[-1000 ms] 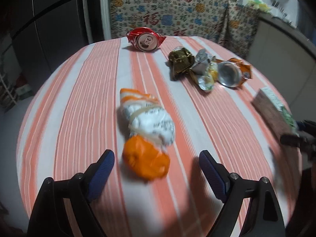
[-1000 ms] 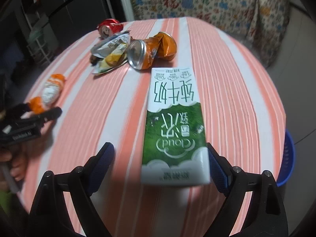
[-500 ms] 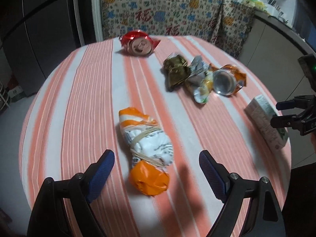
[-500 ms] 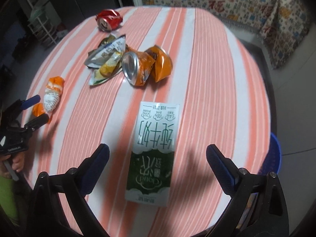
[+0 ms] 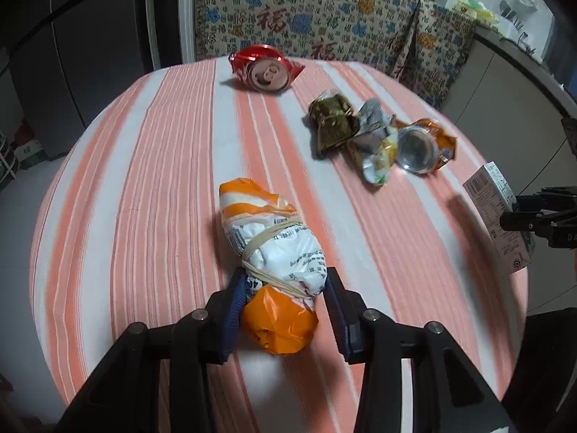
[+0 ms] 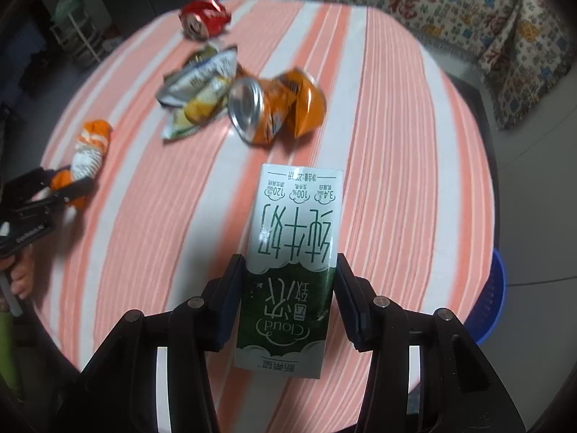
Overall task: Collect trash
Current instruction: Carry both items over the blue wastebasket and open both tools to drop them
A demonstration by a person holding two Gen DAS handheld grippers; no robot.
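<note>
The left tongs (image 5: 285, 305) are pinching the orange-and-white plastic bag bundle tied with rubber bands (image 5: 272, 263), lying mid-bench with bare striped cloth (image 5: 151, 187) around it. The right tongs (image 6: 286, 288) are clamping the green-and-white milk carton (image 6: 292, 252), which is overhanging the bench's near edge, beside a blue plastic basket (image 6: 492, 299) on the floor.

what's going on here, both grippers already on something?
Yes. A person is clearing trash off a round striped table with two handheld grippers. The left gripper has its jaws closed around the orange end of a rubber-banded plastic bag bundle. The right gripper is clamped on a green and white milk carton. A crushed red can, snack wrappers and a crushed orange can lie on the cloth.
</note>
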